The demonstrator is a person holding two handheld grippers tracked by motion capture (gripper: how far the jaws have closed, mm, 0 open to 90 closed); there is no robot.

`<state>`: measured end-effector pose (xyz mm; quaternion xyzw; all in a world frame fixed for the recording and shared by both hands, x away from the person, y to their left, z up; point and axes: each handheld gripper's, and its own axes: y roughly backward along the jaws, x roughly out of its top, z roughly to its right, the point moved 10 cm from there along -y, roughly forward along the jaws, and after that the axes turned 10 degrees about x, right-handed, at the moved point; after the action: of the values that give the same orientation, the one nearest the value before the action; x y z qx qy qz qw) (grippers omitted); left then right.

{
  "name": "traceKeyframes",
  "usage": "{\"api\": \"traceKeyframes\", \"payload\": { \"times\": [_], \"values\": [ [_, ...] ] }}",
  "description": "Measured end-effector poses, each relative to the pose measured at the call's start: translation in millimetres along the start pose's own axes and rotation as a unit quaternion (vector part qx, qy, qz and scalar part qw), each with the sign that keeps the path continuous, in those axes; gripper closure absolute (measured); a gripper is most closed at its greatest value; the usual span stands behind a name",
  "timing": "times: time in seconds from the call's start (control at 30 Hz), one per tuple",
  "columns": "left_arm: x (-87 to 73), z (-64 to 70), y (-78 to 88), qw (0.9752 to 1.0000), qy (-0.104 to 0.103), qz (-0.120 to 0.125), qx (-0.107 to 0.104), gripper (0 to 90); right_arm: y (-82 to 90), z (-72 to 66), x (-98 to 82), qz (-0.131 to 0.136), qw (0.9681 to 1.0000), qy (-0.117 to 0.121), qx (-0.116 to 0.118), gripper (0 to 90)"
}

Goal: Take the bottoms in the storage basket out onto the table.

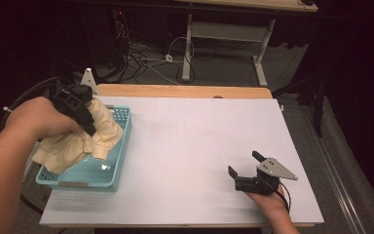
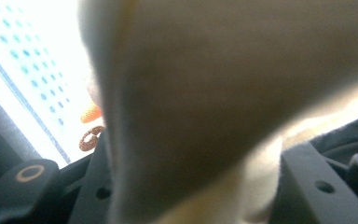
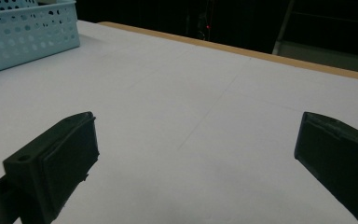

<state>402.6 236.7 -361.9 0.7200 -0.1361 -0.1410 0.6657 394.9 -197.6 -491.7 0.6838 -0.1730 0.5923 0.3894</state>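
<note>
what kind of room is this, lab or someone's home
Most likely a lab or test workspace: a white-covered table with handheld grippers, loose cables on the floor behind, and another desk frame in a dark room.

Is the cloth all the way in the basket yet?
Not yet. The left gripper is shut on the cream cloth and holds it over the blue basket, part draped inside, part over the near rim. Left to do: let go and tuck it in. The right gripper rests open on the table.
</note>
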Motion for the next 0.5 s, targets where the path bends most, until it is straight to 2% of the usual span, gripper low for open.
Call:
{"api": "traceKeyframes", "payload": {
  "times": [0.07, 0.1, 0.17, 0.4, 0.5],
  "values": [
    [3.5, 8.2, 7.1, 1.0000, -0.008, 0.005, 0.000, 61.1, -0.1, -0.1, -0.6, -0.002, 1.0000, 0.001, 0.001, 0.3],
    [7.5, 17.3, 12.4, 0.9998, -0.017, 0.009, -0.003, 61.0, 0.8, 0.4, 1.2, 0.003, 1.0000, -0.002, 0.000, 0.3],
    [9.5, 22.1, 14.2, 0.9997, -0.022, 0.009, -0.003, 61.0, 1.0, 0.2, 1.8, 0.004, 1.0000, -0.001, 0.000, 0.3],
    [28.8, 63.2, 19.6, 0.9979, -0.065, 0.008, 0.000, 61.0, 1.9, 0.1, 1.6, 0.003, 1.0000, 0.001, 0.000, 0.3],
    [38.8, 79.5, 18.2, 0.9968, -0.079, 0.007, 0.010, 61.0, 1.8, 0.5, 0.9, 0.001, 1.0000, 0.003, 0.000, 0.3]
  ]
}}
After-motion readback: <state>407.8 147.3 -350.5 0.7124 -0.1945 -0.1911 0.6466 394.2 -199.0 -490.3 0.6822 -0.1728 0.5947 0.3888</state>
